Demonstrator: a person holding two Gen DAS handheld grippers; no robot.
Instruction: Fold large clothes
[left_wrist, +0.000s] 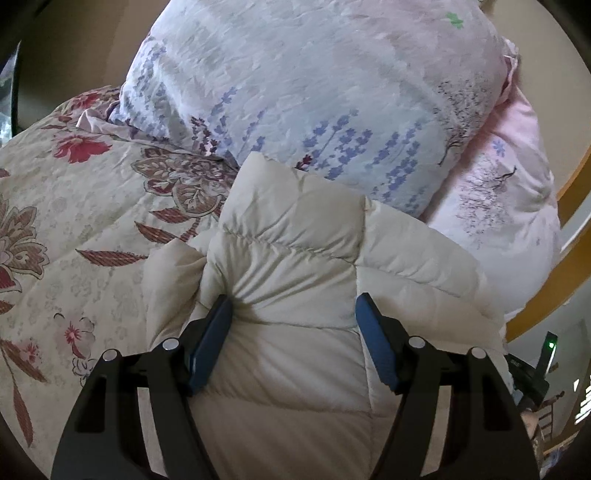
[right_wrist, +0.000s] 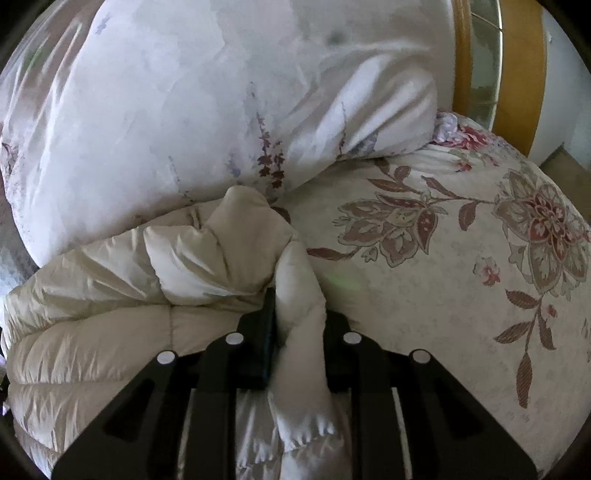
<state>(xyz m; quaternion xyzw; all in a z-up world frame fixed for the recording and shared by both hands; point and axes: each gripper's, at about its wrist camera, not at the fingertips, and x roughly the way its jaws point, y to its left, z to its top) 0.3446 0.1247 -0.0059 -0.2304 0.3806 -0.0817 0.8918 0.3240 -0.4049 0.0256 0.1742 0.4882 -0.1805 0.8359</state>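
A cream quilted puffer jacket (left_wrist: 295, 251) lies bunched on a floral bed quilt (left_wrist: 74, 206). My left gripper (left_wrist: 293, 308) is open, its blue pads (left_wrist: 212, 339) pressed against either side of a thick puffy fold of the jacket. In the right wrist view the jacket (right_wrist: 110, 295) fills the lower left. My right gripper (right_wrist: 297, 314) is shut on a narrow cuffed fold of the jacket (right_wrist: 299, 288), probably a sleeve, which runs back between the fingers.
A bulky pale duvet with lavender print (left_wrist: 314, 96) lies just behind the jacket; it also shows in the right wrist view (right_wrist: 166, 110). A wooden frame (right_wrist: 517, 62) stands at the far right. The floral quilt (right_wrist: 461, 258) stretches to the right.
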